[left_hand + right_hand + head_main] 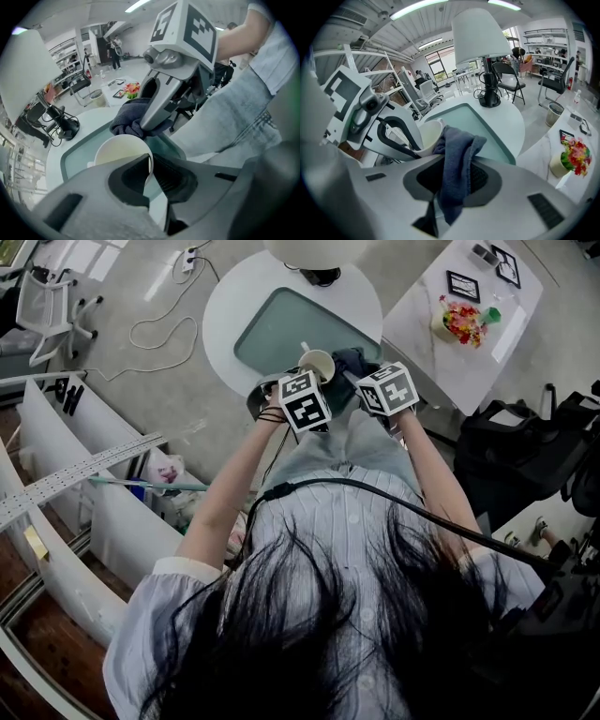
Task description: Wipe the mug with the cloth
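Left gripper view: the left gripper (151, 163) has its jaws nipped thin on the rim of the cream mug (117, 151), one finger inside the cup and one outside. The right gripper (454, 174) has its jaws clamped on the dark blue cloth (457, 157), which bunches past its fingertips against the mug's side, above the round table (506, 123).

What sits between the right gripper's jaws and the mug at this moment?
The cloth. The right gripper view shows the right gripper clamped on it, with the cloth's upper fold meeting the rim of the mug.
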Demonstrator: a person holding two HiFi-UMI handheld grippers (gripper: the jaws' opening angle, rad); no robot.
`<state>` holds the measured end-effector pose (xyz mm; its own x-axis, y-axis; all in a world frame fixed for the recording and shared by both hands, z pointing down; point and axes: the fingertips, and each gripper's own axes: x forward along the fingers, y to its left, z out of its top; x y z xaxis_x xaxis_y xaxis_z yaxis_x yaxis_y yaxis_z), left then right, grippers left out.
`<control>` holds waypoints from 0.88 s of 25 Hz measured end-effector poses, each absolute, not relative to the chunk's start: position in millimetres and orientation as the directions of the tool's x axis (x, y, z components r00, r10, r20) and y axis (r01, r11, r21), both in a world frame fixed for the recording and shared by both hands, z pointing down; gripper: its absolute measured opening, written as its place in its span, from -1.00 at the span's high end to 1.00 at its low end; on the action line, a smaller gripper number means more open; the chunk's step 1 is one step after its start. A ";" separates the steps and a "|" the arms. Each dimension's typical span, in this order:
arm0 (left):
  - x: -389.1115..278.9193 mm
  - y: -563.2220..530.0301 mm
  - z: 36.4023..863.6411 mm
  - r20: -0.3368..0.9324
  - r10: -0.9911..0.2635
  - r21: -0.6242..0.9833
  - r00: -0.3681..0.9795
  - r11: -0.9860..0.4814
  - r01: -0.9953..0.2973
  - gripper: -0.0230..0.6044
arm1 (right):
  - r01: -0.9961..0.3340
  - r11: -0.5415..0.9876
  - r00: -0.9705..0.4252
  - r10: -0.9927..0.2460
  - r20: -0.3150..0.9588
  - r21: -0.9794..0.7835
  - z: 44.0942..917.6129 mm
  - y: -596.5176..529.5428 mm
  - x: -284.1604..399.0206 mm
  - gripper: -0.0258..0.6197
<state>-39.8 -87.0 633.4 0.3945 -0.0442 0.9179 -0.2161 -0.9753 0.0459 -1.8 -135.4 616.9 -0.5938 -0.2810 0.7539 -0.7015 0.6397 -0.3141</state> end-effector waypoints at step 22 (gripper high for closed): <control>-59.2 -75.3 634.6 0.933 0.203 0.090 0.298 -0.932 0.352 0.79 | -0.433 0.886 -0.589 -0.139 0.796 -0.166 611.9 -166.7 -17.7 0.63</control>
<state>-59.2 -75.3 634.6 0.2979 0.2027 0.9328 0.3524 -0.9315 0.0898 -17.7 -166.7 611.9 -0.5889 -0.1389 0.7962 -0.4333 0.8858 -0.1660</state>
